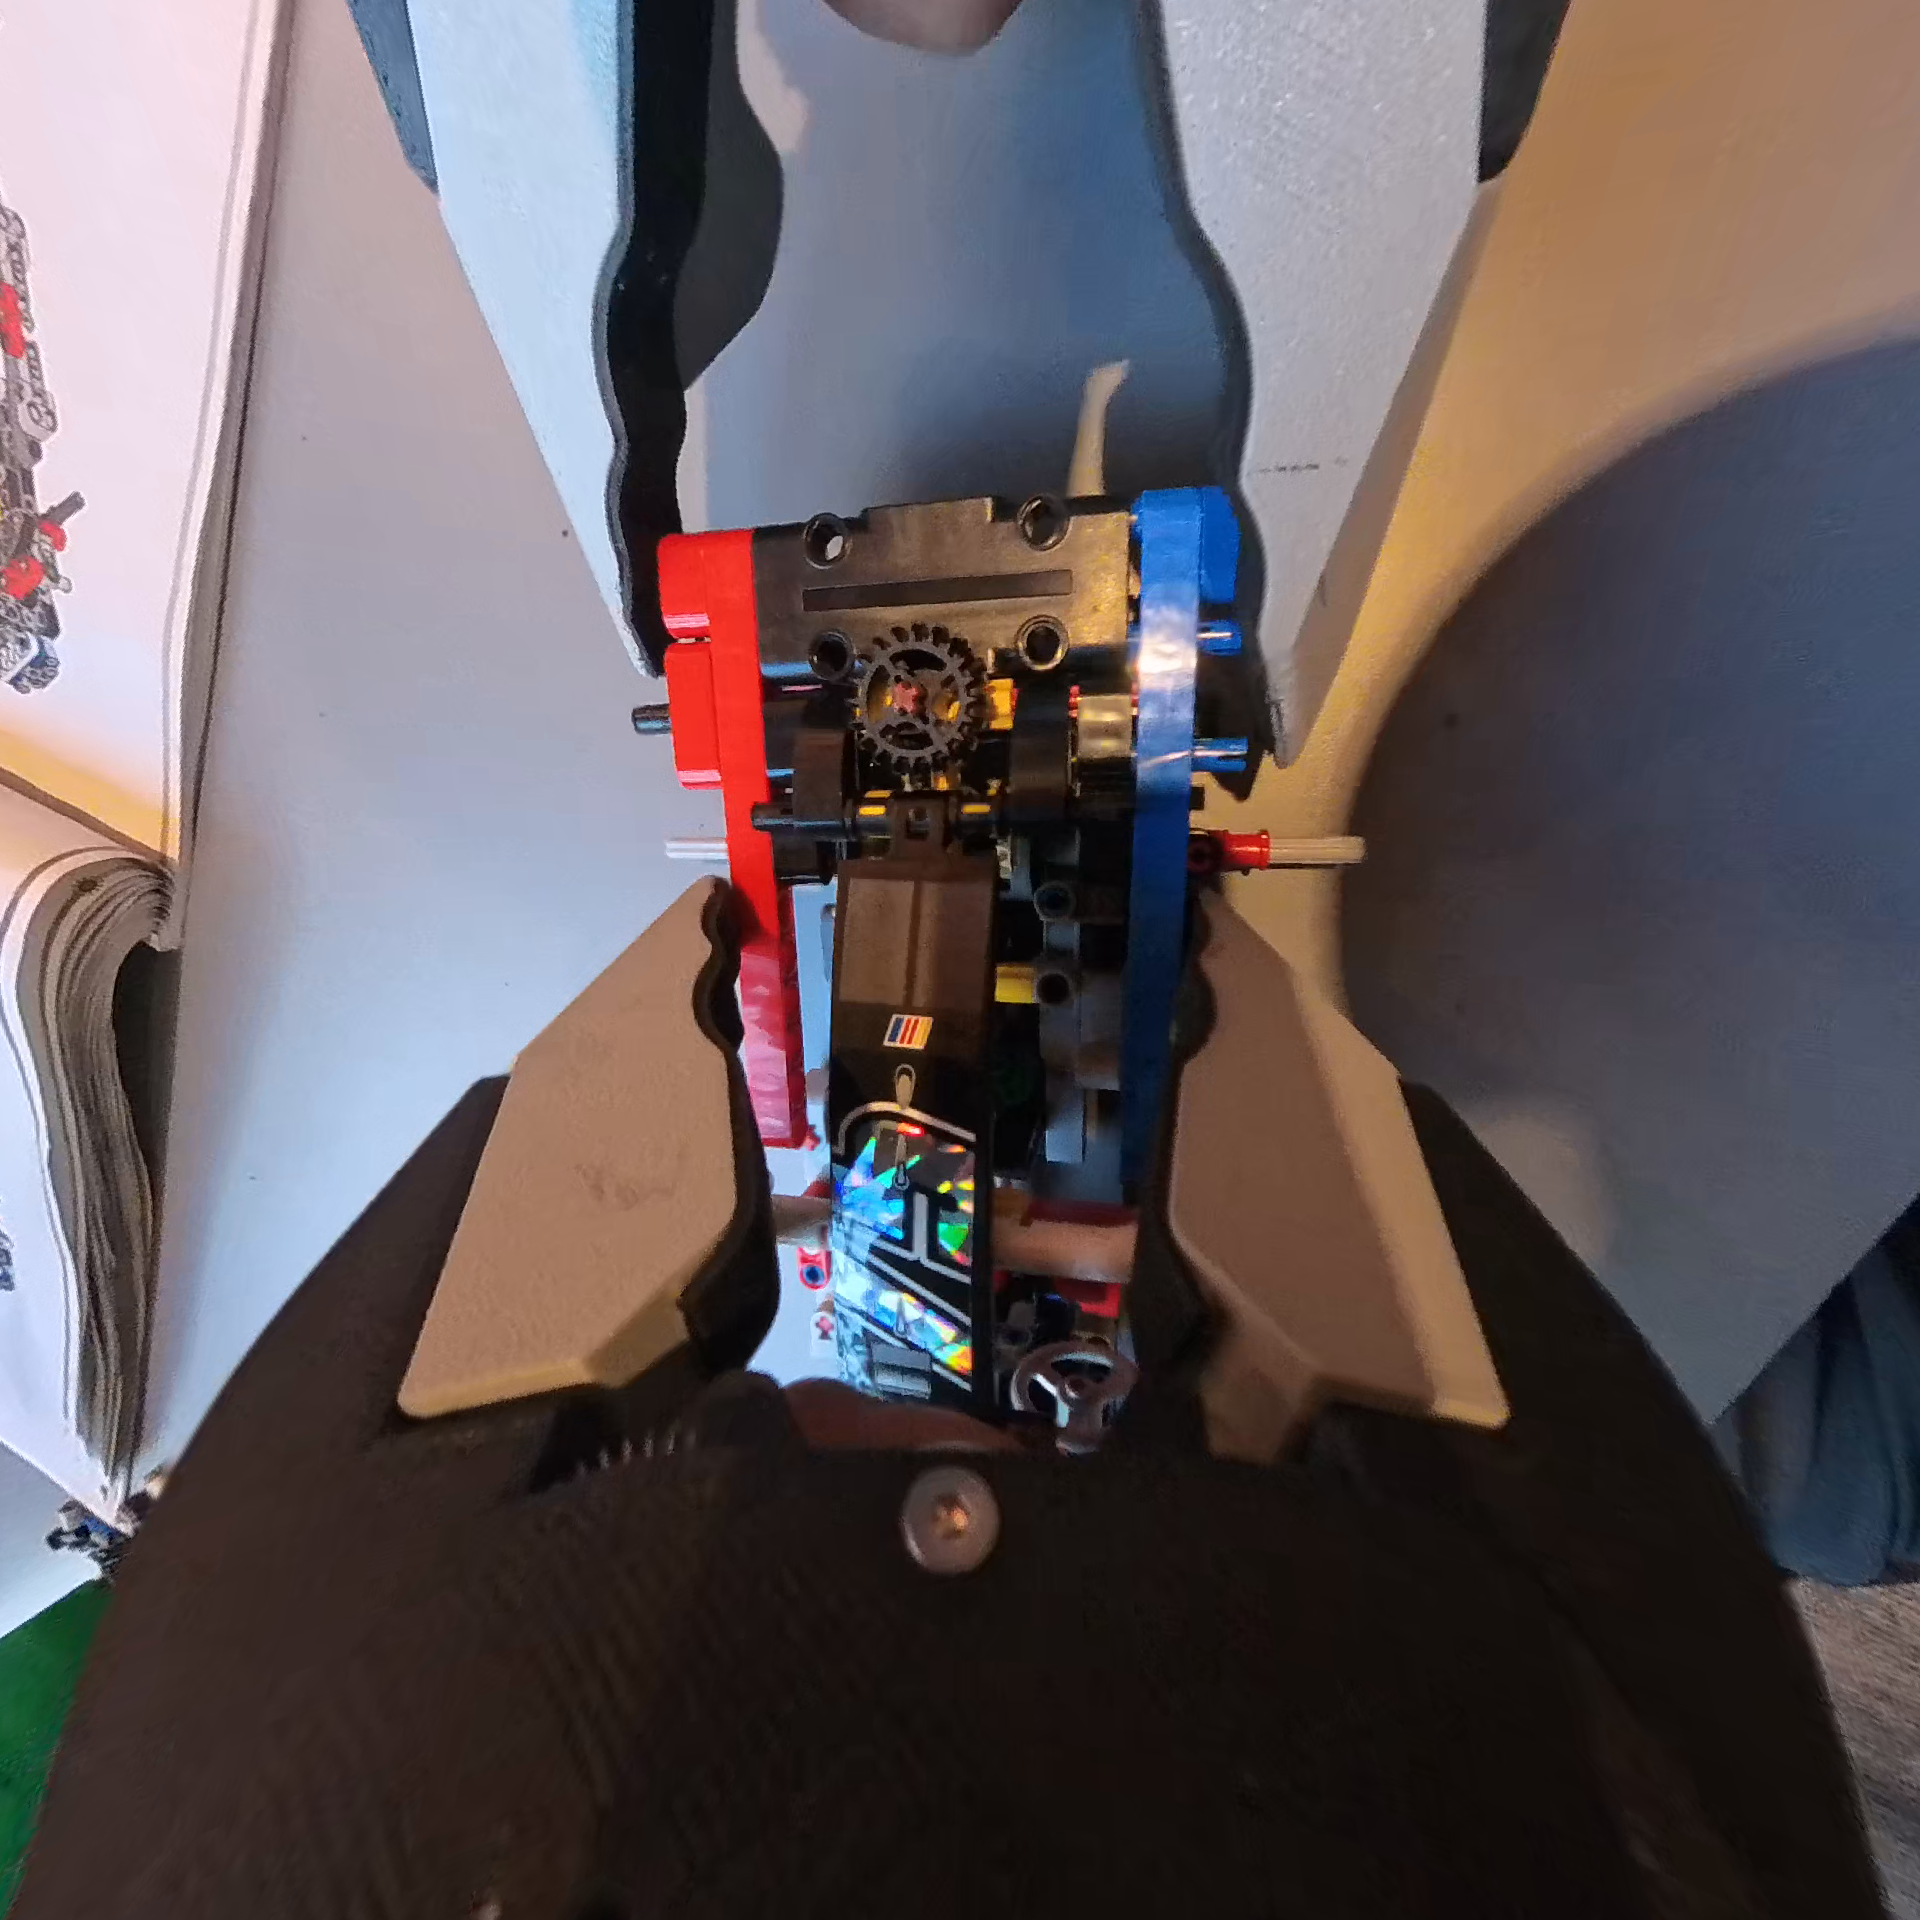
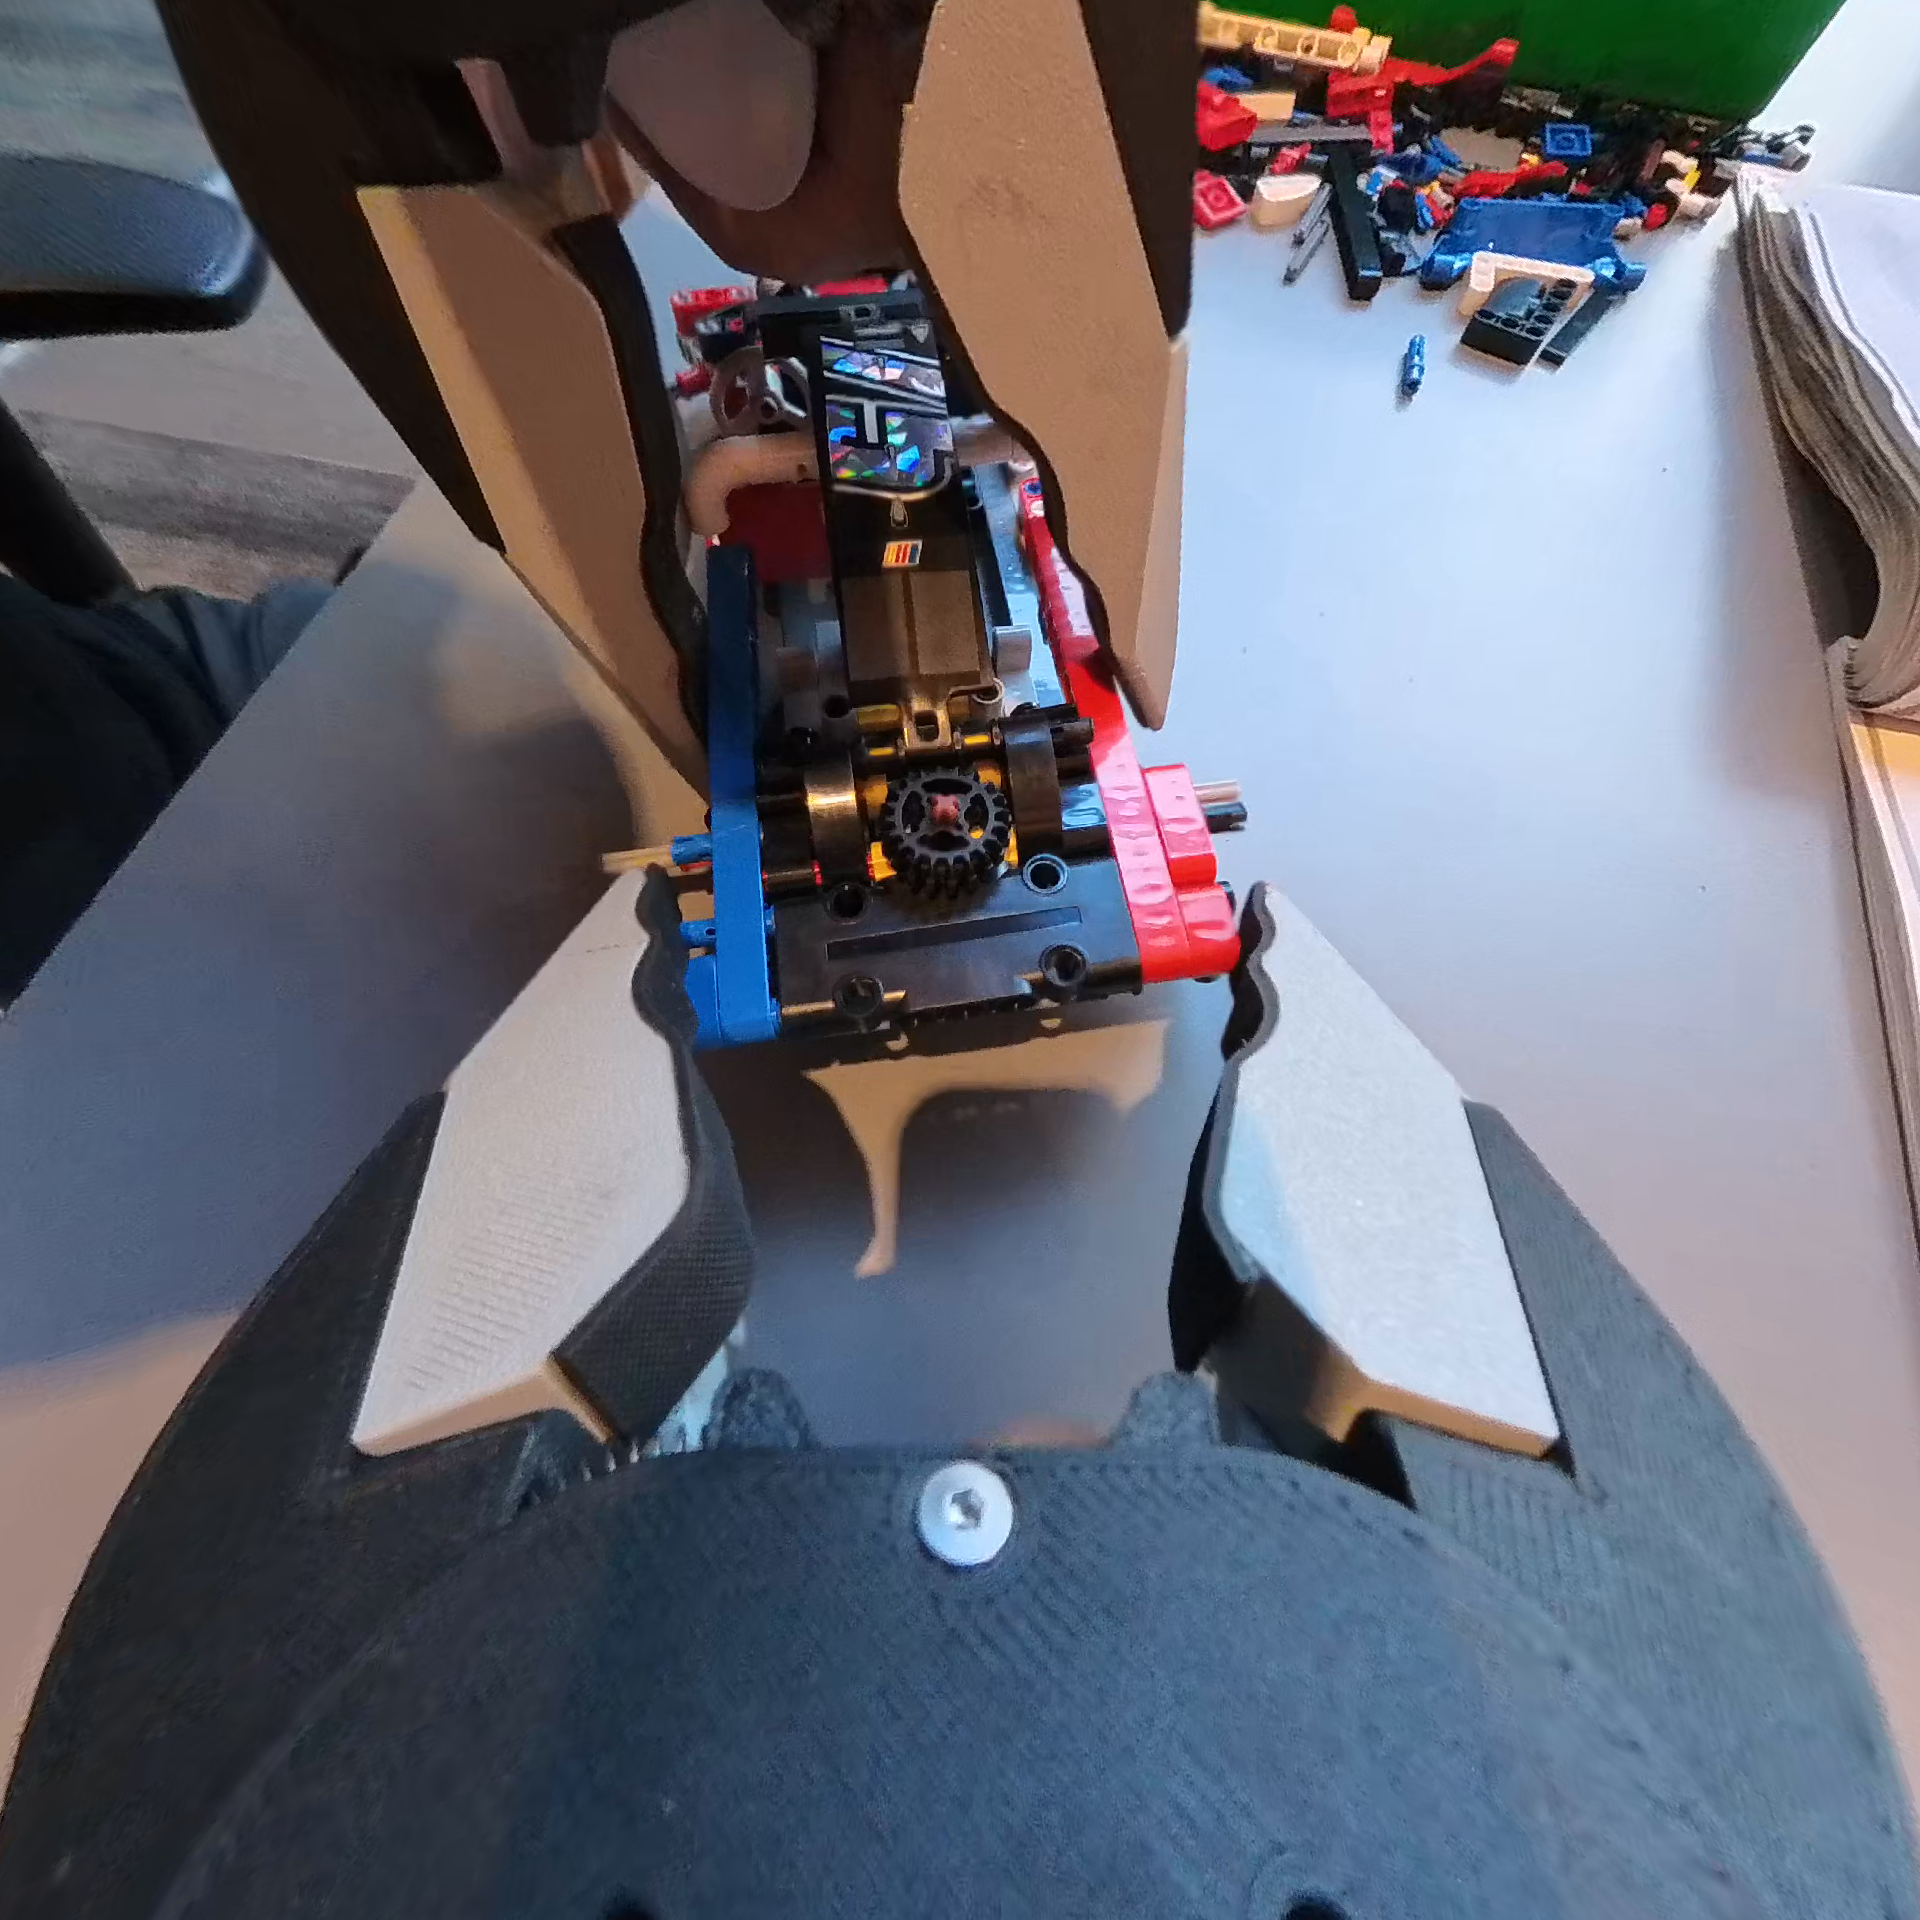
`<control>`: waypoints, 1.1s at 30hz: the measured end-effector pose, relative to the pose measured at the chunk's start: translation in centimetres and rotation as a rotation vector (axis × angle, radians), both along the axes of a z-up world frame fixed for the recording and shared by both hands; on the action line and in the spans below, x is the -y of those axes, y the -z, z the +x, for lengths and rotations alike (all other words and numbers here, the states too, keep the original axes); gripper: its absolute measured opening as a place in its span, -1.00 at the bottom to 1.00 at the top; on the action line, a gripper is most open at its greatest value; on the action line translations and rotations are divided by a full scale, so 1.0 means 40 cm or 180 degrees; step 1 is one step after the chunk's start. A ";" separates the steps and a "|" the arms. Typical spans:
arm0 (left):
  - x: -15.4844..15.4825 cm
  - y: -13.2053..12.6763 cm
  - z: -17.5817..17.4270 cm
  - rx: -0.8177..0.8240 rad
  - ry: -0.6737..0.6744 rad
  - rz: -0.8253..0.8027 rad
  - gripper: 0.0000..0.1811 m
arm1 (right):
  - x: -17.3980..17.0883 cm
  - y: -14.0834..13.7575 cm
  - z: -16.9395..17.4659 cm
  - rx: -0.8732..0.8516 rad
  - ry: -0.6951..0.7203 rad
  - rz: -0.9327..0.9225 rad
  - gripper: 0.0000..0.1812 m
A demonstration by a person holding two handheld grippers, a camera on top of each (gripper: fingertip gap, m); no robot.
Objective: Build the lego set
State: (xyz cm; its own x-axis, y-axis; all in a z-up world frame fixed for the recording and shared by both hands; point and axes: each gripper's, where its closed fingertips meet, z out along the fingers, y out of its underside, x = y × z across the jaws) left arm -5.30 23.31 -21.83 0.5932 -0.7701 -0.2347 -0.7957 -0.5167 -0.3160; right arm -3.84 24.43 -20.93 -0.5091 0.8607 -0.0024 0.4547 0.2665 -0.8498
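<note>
- Your left gripper [image 1: 951, 1049] fingers clench the half-built lego car [image 1: 951, 883] by its red and blue side beams, above the worktop [image 2: 1455, 727].
- Your right gripper [image 2: 951, 935] fingers bracket its gear end, seemingly touching; whether they squeeze, you cannot tell.
- Judge it light, rigid, but pull-apart: grip the beams, never the gear [image 2: 943, 821] or protruding pins.
</note>
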 end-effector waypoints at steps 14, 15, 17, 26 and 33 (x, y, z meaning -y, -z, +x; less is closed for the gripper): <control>0.007 0.000 0.001 0.0279 -0.0215 0.0055 -0.05 | -0.032 0.000 0.060 -0.0012 0.0023 0.0097 0.17; 0.007 -0.001 0.002 0.0273 -0.0205 0.0059 -0.05 | -0.037 -0.003 0.057 -0.0038 0.0018 0.0086 0.15; 0.003 -0.003 0.002 0.0258 -0.0192 0.0092 -0.07 | -0.043 -0.004 0.054 -0.0047 -0.0053 0.0078 0.16; 0.003 0.006 0.011 0.0189 -0.0031 -0.0022 -0.07 | -0.027 0.002 0.046 -0.0015 -0.0404 0.0125 0.10; 0.011 0.006 0.008 0.0132 0.0012 -0.0060 -0.08 | -0.020 0.001 0.044 -0.0005 -0.0396 0.0085 0.09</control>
